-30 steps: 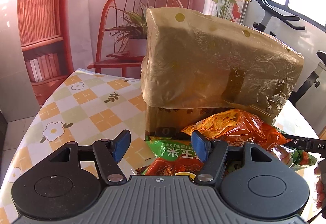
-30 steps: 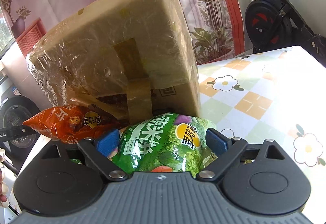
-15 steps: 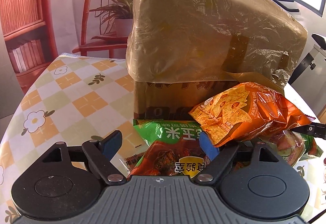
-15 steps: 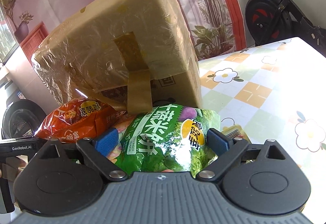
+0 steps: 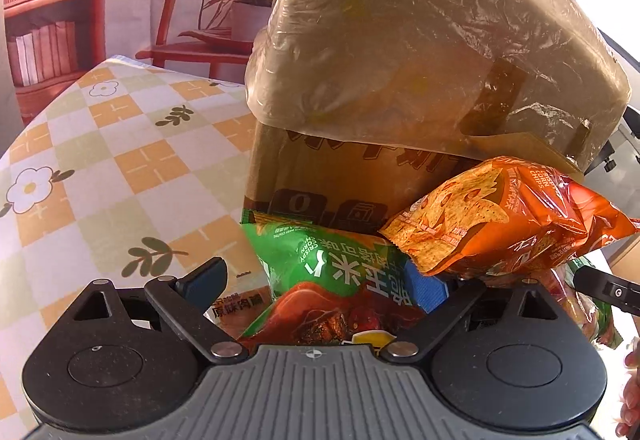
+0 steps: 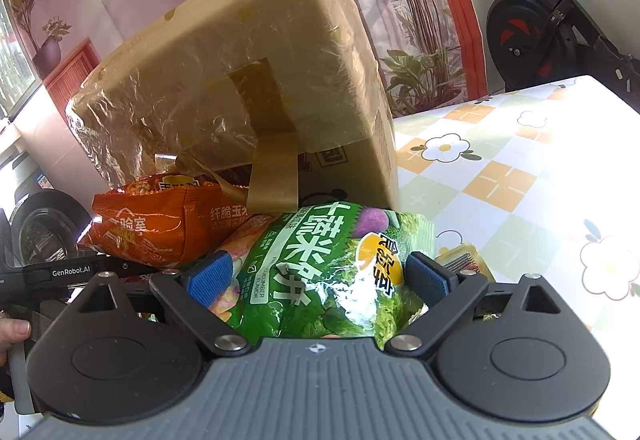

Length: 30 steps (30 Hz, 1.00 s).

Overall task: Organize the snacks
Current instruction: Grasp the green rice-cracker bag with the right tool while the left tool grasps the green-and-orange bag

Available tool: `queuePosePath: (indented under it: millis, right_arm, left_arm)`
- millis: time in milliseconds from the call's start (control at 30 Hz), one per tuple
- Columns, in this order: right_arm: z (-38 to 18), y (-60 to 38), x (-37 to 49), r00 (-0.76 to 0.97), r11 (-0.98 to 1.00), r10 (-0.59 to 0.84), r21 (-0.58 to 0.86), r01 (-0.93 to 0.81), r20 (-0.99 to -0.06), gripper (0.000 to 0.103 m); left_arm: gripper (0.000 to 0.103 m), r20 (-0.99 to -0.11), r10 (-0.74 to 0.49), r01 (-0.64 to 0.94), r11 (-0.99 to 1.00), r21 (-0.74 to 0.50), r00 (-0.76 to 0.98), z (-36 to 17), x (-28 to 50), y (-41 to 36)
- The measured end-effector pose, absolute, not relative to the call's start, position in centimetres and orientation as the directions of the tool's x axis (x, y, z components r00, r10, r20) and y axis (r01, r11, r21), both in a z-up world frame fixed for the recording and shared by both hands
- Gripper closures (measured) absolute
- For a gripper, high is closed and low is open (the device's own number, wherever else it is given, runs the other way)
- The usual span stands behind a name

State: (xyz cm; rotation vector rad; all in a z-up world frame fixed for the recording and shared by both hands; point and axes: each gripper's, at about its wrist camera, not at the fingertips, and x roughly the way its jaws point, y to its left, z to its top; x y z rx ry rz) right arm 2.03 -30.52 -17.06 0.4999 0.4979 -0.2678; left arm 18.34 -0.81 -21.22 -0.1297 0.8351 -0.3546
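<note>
Since a second ago my left gripper (image 5: 316, 282) has dropped closer to the snack pile and its jaws are opening, now wide, a green corn-snack bag (image 5: 340, 272) lying loose between them with nothing clamped. An orange corn chips bag (image 5: 504, 216) rests on top of the pile against the cardboard box (image 5: 420, 52) that stands mid-bench on the checked bench (image 5: 120, 168). My right gripper (image 6: 318, 278) has its pads pressed on either side of a green vegetable-crisp bag (image 6: 328, 264).
</note>
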Motion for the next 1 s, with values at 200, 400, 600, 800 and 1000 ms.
queuePosePath:
  millis: [200,400,600,800,1000]
  right_arm:
    - [-17.0,-30.5,2.1,0.848,0.847,-0.123,0.39,0.361,-0.516,0.008]
    - [-17.1,-30.4,1.8,0.853,0.848,-0.112,0.398,0.35,-0.51,0.008]
    - [-17.4,-30.3,1.4,0.859,0.84,-0.118,0.412,0.354,-0.499,0.007]
    - [-17.1,-29.8,1.5,0.853,0.831,-0.137,0.409,0.376,-0.504,0.006]
    - [-16.0,-29.1,0.7,0.877,0.843,-0.124,0.416,0.339,-0.464,0.006]
  left_arm:
    - [0.016,-0.725,-0.371,0.338,0.92,-0.201,0.58,-21.7,17.3,-2.1]
    - [0.03,-0.693,-0.323,0.316,0.938,-0.142,0.644,-20.0,14.8,-0.8]
    - [0.031,-0.642,-0.21,0.261,0.965,-0.016,0.738,-18.4,10.5,0.4]
    - [0.031,-0.608,-0.17,0.16,0.985,-0.072,0.775,-17.1,8.0,2.5]
    - [0.031,-0.57,-0.16,0.128,0.987,-0.096,0.806,-15.8,6.6,3.1]
